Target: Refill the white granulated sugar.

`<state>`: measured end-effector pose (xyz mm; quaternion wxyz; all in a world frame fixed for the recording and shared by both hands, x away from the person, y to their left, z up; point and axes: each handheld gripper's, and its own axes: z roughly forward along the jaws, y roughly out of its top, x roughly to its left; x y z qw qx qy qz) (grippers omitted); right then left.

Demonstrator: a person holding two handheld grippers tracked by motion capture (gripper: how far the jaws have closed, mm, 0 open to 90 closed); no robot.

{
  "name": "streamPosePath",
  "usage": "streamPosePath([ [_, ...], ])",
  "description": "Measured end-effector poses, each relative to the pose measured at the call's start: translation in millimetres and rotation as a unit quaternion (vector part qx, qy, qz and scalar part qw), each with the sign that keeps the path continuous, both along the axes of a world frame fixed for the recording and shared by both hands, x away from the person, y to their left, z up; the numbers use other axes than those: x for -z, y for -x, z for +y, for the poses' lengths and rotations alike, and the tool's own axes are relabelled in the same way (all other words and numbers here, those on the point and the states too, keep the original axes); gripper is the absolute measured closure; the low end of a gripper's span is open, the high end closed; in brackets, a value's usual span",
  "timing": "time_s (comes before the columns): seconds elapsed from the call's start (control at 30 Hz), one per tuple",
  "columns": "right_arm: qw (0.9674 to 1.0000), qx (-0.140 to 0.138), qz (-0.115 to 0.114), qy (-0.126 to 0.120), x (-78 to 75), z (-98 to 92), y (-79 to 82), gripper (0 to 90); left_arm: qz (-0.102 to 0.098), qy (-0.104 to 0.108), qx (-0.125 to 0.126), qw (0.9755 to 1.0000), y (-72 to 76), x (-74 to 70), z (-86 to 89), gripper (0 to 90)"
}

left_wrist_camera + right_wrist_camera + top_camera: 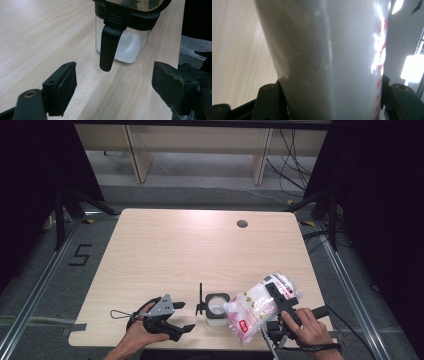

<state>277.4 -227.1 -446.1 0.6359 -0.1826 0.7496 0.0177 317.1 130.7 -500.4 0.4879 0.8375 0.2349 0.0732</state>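
Observation:
A clear square jar (pixel 217 310) with a black rim stands near the table's front edge, its lid (pixel 200 299) flipped up on the left. White grains lie in the bottom of the jar (pixel 125 47), and a black latch (pixel 108 47) hangs down its front. My right gripper (pixel 276 292) is shut on a clear plastic bag (pixel 257 310) of white grains with red print, tilted with its low end over the jar's mouth. The bag (pixel 324 60) sits pinched between the right gripper's (pixel 329 100) jaws. My left gripper (pixel 185 316) rests open on the table left of the jar; nothing lies between its fingers (pixel 62 87).
The light wooden table (pixel 165 250) has a round cable hole (pixel 242 223) at the back right. Its front edge runs just below both hands. Dark curtains and stand legs flank the table, and a "5" is marked on the floor (pixel 80 255) at the left.

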Motion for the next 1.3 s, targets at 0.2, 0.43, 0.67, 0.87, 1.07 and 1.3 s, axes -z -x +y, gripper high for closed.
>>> streamPosePath([
  [0.2, 1.0000, -0.001, 0.000, 0.004, -0.4, 0.0, -0.4, 40.6, 0.000, 0.000, 0.000, 1.0000, 0.0, -0.1, 0.0, 19.7],
  [0.43, 1.0000, 0.003, 0.001, 0.004, -2.4, -0.7, 0.2, 40.6, 0.002, 0.001, -0.001, 1.0000, 0.2, 0.0, 0.0, 19.7],
  [0.67, 0.9987, -0.037, -0.010, 0.033, -7.8, 1.6, -4.3, 40.6, 0.002, 0.000, -0.001, 1.0000, 0.1, -0.1, 0.0, 19.7],
  [0.87, 0.9999, -0.010, -0.005, 0.003, -5.9, -0.6, -0.8, 40.6, -0.002, -0.002, 0.004, 1.0000, -0.5, -0.2, 0.1, 19.7],
  [1.07, 0.9950, -0.060, -0.007, 0.080, -17.6, 5.7, -6.5, 40.6, -0.004, -0.002, 0.004, 1.0000, -0.6, -0.1, 0.2, 19.7],
  [1.3, 0.9965, -0.056, -0.011, 0.061, -16.2, 3.5, -5.8, 40.6, -0.002, -0.002, 0.003, 1.0000, -0.5, -0.1, 0.1, 19.7],
])
